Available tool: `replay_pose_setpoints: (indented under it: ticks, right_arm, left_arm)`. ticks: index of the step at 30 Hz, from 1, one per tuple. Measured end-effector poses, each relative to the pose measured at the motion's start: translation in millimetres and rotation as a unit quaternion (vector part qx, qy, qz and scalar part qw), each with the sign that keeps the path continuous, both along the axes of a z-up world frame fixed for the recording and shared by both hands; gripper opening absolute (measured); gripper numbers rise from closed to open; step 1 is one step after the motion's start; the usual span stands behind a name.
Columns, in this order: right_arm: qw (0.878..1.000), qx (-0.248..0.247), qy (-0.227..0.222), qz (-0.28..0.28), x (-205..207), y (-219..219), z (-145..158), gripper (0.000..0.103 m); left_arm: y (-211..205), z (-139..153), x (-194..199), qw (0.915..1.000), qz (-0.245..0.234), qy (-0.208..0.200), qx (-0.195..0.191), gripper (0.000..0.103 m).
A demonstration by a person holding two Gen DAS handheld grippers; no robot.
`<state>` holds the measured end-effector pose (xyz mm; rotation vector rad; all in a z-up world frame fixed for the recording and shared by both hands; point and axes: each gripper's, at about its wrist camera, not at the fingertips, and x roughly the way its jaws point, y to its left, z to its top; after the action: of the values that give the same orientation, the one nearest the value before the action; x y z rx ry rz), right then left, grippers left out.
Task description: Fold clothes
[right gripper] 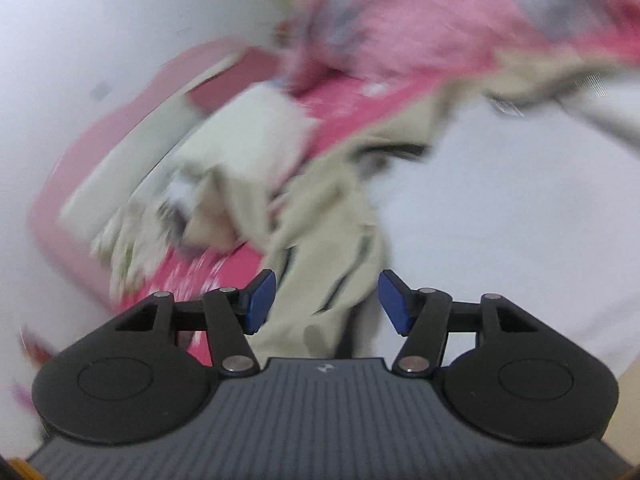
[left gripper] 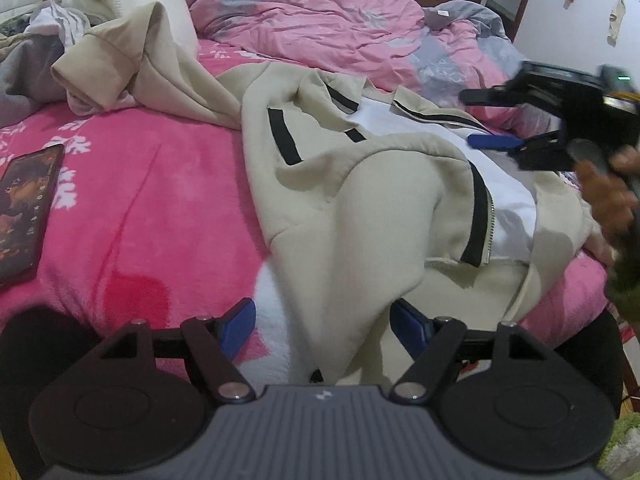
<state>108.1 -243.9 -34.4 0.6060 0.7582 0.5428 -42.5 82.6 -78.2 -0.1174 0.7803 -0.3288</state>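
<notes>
A beige zip-up hoodie [left gripper: 352,184] with black trim lies crumpled across the middle of the left wrist frame, on a pink blanket [left gripper: 140,200], its white lining showing at centre right. A fold of it runs down to the bottom centre and passes between the blue pads of the left gripper [left gripper: 324,326], whose jaws stand wide apart, the cloth unclamped.

At the right edge, the right gripper [left gripper: 486,118] hangs above the hoodie's open front, held by a hand [left gripper: 608,192]; its fingers are spread.

The right wrist view is heavily blurred: the hoodie [right gripper: 320,248] stretches up from between that gripper's [right gripper: 326,302] parted pads.

A phone [left gripper: 26,208] lies at the left edge, and a pink quilt [left gripper: 320,12] is bunched at the top.
</notes>
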Motion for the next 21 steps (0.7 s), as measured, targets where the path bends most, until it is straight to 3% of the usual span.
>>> replay_pose_setpoints:
  ticks: [4, 9, 15, 17, 21]
  right_arm:
    - [0.992, 0.070, 0.096, -0.048, 48, -18, -25, 0.057]
    - [0.979, 0.109, 0.148, -0.085, 104, -23, -39, 0.057]
    - [0.979, 0.086, 0.148, -0.106, 182, -11, -51, 0.057]
    - [0.979, 0.069, 0.150, -0.116, 203, -5, -59, 0.057]
    - [0.989, 0.031, 0.105, -0.101, 214, 7, -46, 0.055]
  left_arm:
    - [12, 12, -4, 0.9996, -0.008, -0.016, -0.022, 0.075]
    - [41, 32, 0, 0.9955, -0.005, -0.045, -0.083, 0.075]
    - [54, 31, 32, 0.9910, 0.019, -0.053, -0.122, 0.075]
    - [53, 24, 42, 0.9917, 0.023, -0.043, -0.119, 0.075]
    - [50, 7, 52, 0.9945, 0.027, -0.023, -0.099, 0.075]
